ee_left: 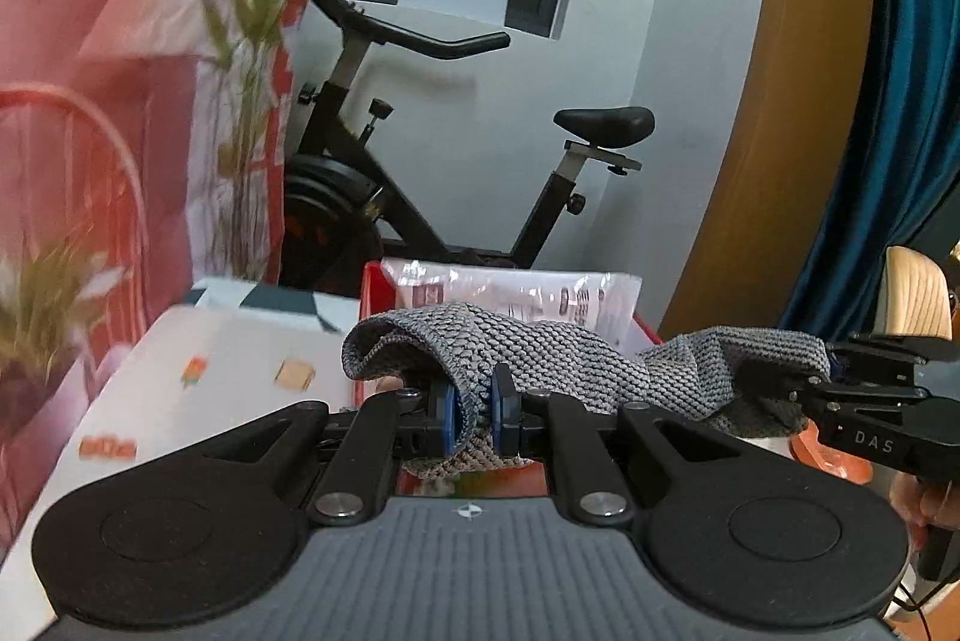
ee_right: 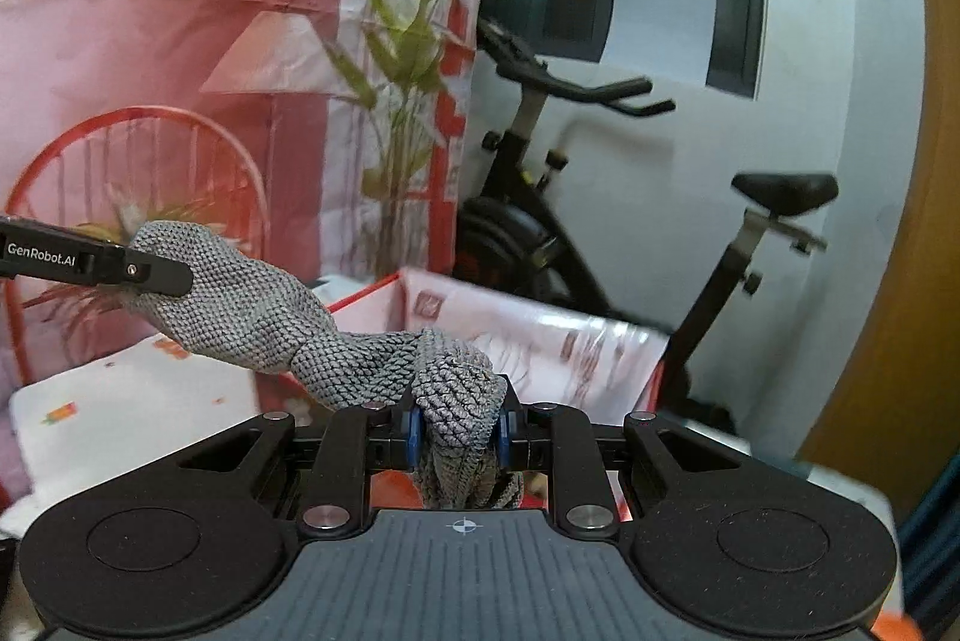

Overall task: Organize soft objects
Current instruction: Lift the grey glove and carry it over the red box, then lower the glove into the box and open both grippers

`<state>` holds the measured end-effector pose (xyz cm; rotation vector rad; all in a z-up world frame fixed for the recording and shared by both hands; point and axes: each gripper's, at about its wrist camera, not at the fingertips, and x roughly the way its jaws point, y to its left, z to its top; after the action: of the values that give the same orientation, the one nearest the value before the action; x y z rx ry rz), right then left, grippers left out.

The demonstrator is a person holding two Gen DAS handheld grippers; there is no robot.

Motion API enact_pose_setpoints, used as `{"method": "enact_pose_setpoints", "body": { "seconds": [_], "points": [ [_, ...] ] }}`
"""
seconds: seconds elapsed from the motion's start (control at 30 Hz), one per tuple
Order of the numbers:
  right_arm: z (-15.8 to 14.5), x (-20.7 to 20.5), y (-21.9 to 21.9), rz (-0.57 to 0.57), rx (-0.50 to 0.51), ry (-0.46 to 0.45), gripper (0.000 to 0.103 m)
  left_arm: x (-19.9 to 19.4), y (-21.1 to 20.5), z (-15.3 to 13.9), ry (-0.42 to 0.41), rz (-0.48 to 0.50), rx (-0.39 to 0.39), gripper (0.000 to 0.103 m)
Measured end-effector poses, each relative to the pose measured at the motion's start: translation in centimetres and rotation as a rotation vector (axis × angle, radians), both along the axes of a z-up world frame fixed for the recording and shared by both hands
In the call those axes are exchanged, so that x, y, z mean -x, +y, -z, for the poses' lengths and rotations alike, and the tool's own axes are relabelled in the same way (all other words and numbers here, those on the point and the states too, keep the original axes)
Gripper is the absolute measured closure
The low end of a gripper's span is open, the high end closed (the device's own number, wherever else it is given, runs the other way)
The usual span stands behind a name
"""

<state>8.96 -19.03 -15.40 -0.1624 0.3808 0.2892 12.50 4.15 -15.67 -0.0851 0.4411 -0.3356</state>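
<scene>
A grey knitted cloth (ee_left: 558,365) hangs stretched in the air between both grippers. My left gripper (ee_left: 476,416) is shut on one end of it. My right gripper (ee_right: 459,437) is shut on the other end (ee_right: 456,401). The right gripper shows at the right edge of the left wrist view (ee_left: 840,377). The left gripper shows at the left edge of the right wrist view (ee_right: 138,275), pinching the cloth (ee_right: 252,317). A red box (ee_right: 600,341) lined with clear plastic stands just beyond and below the cloth.
A white cloth-covered surface (ee_left: 210,389) with small orange prints lies to the left. A pink printed backdrop (ee_right: 150,41) hangs behind it. A black exercise bike (ee_left: 456,173) stands against the white wall. A blue curtain (ee_left: 888,101) hangs at right.
</scene>
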Motion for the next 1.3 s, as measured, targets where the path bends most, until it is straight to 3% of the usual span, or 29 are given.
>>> {"method": "enact_pose_setpoints", "body": {
  "seconds": [0.17, 0.4, 1.03, 1.3],
  "points": [
    [-0.3, -4.1, -1.0, 0.010, 0.000, 0.010, 0.083, -4.4, -1.5, 0.1, 0.048, 0.019, -0.019, 0.091],
    [1.5, -9.2, -1.7, 0.012, 0.013, 0.097, 0.083, -9.6, -2.8, 1.7, 0.153, 0.035, -0.018, 0.091],
    [6.0, -15.4, -2.5, -0.017, 0.027, 0.272, 0.083, -15.4, -6.3, 4.6, 0.294, 0.141, -0.147, 0.091],
    [8.1, -16.9, -1.4, -0.043, 0.053, 0.349, 0.083, -17.0, -7.0, 5.9, 0.346, 0.165, -0.165, 0.091]
  ]
}}
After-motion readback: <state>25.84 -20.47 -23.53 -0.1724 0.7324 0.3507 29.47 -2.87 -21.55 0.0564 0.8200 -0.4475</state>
